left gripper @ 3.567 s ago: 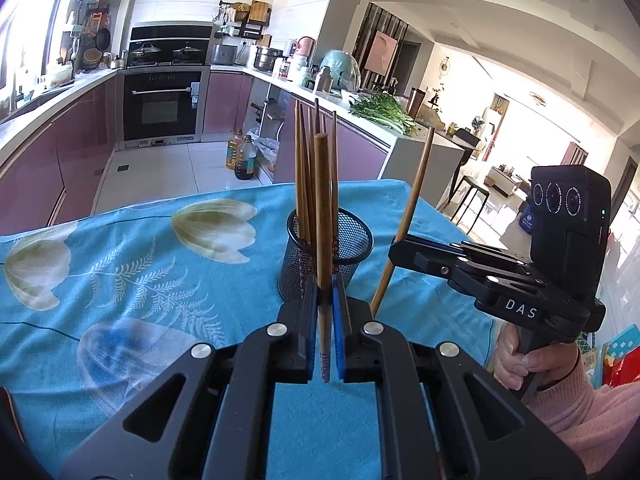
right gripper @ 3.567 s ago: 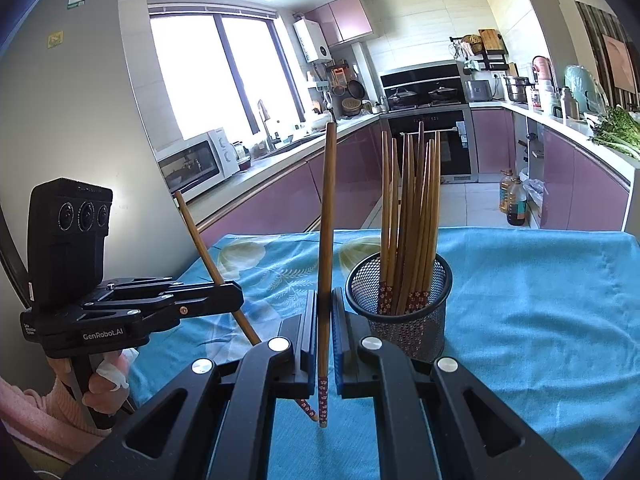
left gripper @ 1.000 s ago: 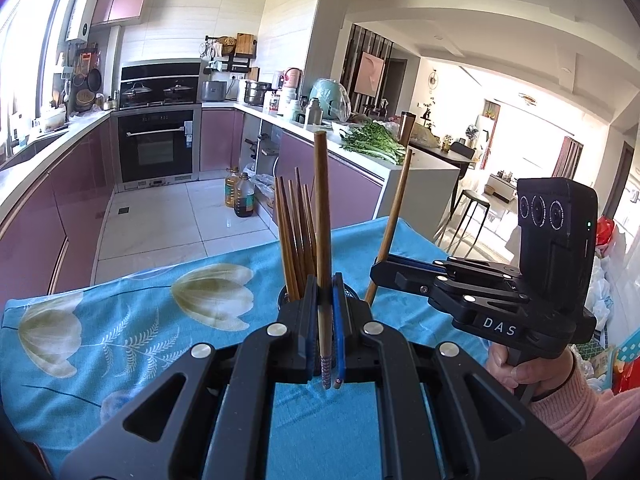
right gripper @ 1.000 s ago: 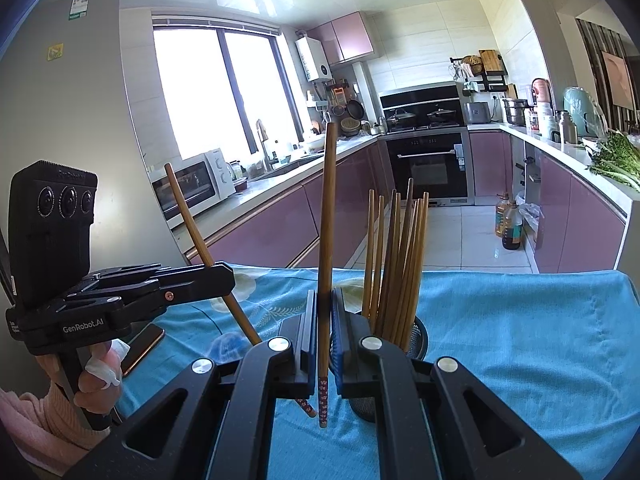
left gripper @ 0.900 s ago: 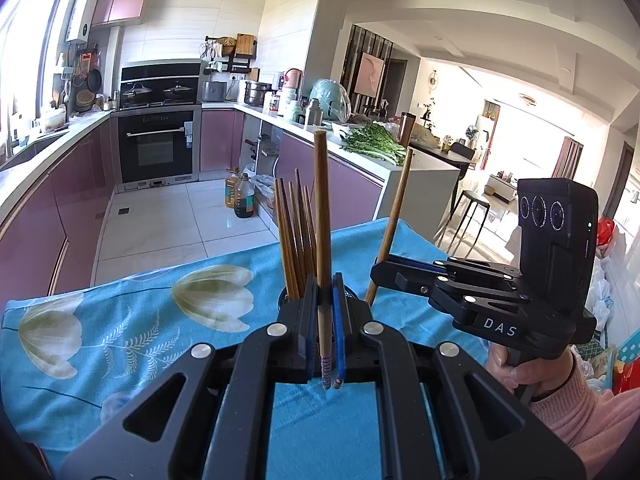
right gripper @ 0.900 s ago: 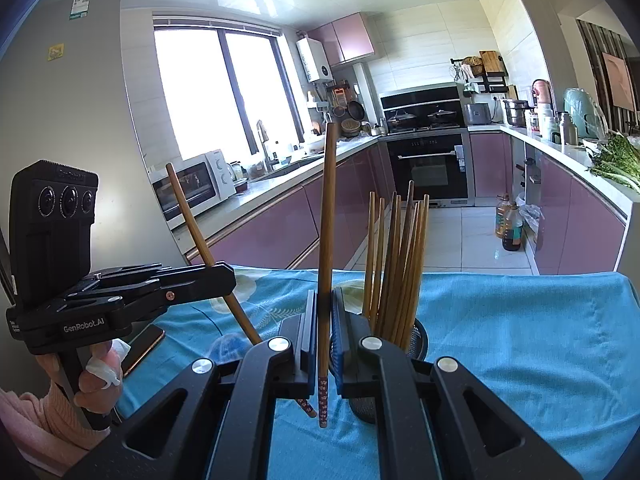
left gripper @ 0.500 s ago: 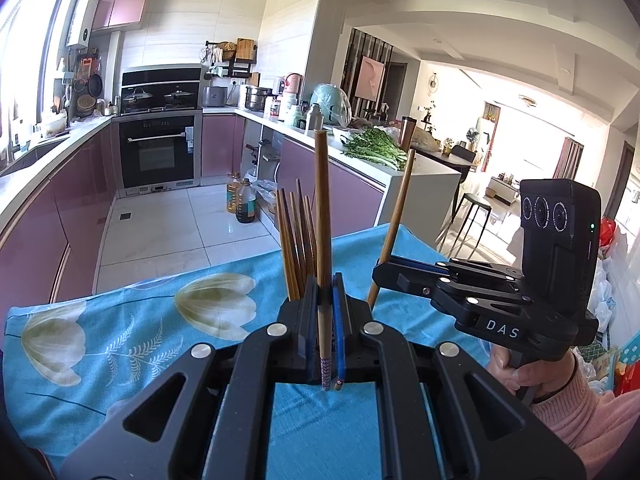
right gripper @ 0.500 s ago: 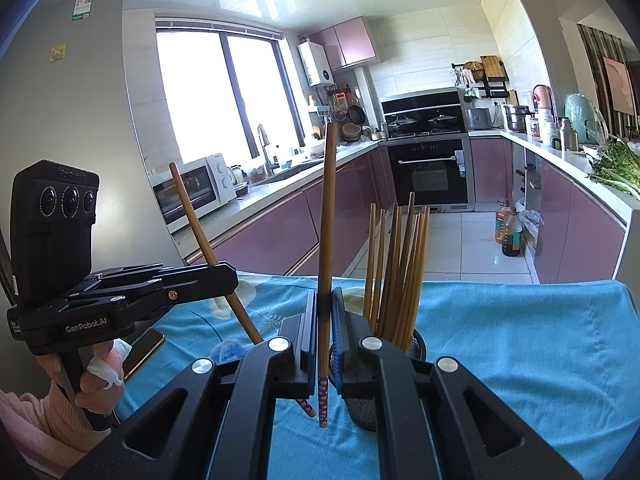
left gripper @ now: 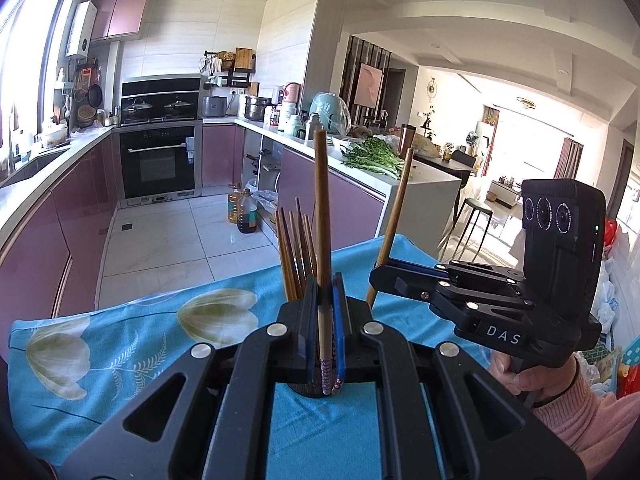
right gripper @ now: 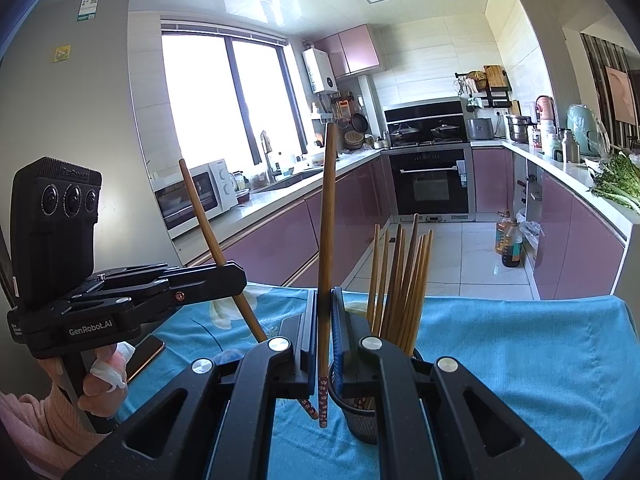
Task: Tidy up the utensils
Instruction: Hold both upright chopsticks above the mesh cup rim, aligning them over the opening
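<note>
Since the earlier frames, we see the mesh holder (right gripper: 362,420) drop behind our grippers, leaving only part of its wall and the bundled chopsticks (right gripper: 404,280) showing. Our left gripper (left gripper: 325,328) clamps one upright chopstick (left gripper: 322,216); our right gripper (right gripper: 325,332) clamps another (right gripper: 327,216). Both hang above the blue tablecloth (right gripper: 520,352).

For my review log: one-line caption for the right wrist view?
Right gripper clamps one upright brown wooden chopstick beside the black mesh holder on the blue cloth.
</note>
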`<action>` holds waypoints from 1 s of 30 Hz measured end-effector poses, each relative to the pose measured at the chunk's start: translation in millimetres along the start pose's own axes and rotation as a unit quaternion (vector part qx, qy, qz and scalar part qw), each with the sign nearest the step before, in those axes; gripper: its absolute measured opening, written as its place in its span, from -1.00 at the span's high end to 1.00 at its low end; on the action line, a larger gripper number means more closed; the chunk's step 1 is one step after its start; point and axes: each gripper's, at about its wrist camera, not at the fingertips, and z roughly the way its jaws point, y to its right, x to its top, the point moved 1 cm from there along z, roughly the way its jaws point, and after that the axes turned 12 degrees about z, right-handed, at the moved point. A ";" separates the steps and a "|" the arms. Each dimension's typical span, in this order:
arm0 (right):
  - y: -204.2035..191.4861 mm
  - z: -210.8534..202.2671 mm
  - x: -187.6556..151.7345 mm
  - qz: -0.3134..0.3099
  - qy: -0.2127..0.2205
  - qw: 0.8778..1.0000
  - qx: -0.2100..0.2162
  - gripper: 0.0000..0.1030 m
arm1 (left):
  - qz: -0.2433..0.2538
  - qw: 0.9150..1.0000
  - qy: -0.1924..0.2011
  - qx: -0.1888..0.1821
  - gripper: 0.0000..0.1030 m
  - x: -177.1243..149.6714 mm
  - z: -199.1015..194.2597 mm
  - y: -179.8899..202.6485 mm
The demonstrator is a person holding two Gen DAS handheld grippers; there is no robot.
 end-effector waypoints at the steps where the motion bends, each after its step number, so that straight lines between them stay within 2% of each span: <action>1: -0.5 0.0 0.2 0.000 0.001 1.000 0.000 0.89 | 0.001 1.000 0.001 0.000 0.85 0.8 0.2 0.1; 30: -3.3 -1.2 13.1 -0.001 0.014 1.000 -0.004 0.89 | 0.009 1.000 0.014 0.004 0.85 3.1 -1.9 0.5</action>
